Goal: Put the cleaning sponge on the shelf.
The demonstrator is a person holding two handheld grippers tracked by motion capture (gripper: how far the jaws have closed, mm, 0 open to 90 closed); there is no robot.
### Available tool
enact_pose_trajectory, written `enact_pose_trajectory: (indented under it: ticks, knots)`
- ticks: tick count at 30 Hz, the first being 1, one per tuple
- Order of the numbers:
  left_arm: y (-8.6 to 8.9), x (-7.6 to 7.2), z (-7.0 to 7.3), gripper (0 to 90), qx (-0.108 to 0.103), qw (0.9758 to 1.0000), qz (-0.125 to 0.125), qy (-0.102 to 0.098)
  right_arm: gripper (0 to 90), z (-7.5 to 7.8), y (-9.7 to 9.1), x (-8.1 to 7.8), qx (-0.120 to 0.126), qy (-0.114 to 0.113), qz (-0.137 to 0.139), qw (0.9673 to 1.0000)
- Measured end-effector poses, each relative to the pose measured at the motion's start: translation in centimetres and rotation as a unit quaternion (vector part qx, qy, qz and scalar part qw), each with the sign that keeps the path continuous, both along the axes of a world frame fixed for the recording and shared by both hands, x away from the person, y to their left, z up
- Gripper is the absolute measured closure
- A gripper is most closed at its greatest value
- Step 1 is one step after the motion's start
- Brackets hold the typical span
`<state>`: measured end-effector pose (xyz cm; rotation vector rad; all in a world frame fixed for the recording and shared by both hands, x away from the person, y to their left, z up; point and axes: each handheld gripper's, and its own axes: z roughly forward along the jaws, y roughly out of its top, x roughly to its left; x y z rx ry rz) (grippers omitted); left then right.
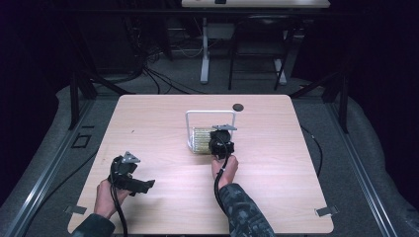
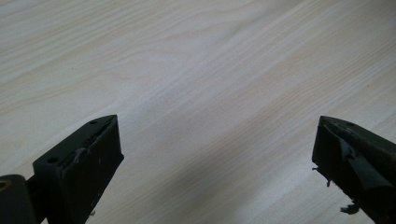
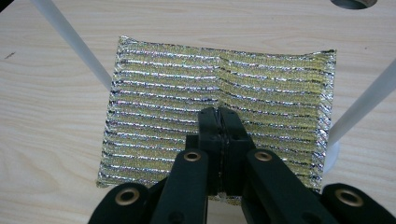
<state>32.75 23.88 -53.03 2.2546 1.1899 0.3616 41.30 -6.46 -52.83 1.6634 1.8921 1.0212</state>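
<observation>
While the left gripper (image 2: 215,163) hangs spread over bare table (image 2: 187,70), the right gripper (image 3: 219,116) pinches the gold-and-silver scouring pad (image 3: 163,93) between white rack legs (image 3: 70,42).

I see a light wood-grain table (image 1: 163,123). Near its centre, a glittery gold-and-silver ribbed pad (image 3: 219,93) lies flat inside a white wire rack (image 1: 210,114). A dark round grommet hole (image 1: 238,106) sits at one o'clock.

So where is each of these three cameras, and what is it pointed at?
High view: above the person's side, looking down on the table; both forearms enter below.
Left gripper view: rides the left gripper, open jaws over bare wood.
Right gripper view: rides the right gripper, shut on the gold mesh cloth.
Shared: cloth and white rack.
</observation>
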Motion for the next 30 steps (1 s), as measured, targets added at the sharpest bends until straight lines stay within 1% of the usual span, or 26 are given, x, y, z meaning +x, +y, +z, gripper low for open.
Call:
enact_pose_trajectory:
  ticks: [3,12,17,21,30]
  knots:
    - [0.0,0.0,0.0,1.5,0.000,1.0000,0.000,0.000,89.6,-0.1,0.1,0.2,0.002,0.002,-0.003,1.0000]
    - [0.0,0.0,0.0,1.5,0.001,1.0000,-0.002,-0.002,89.5,-0.4,0.7,0.9,-0.007,0.004,-0.006,1.0000]
    - [0.0,0.0,0.0,1.5,0.001,1.0000,-0.003,-0.001,89.4,-0.6,0.7,1.2,-0.005,0.007,-0.010,0.9999]
    - [0.0,0.0,0.0,1.5,0.000,1.0000,-0.003,-0.001,89.3,-0.8,0.9,1.5,-0.009,0.010,-0.009,0.9999]
    - [0.0,-0.1,0.0,1.7,0.002,1.0000,-0.004,0.000,89.2,-1.1,1.3,2.1,-0.003,0.019,-0.015,0.9997]
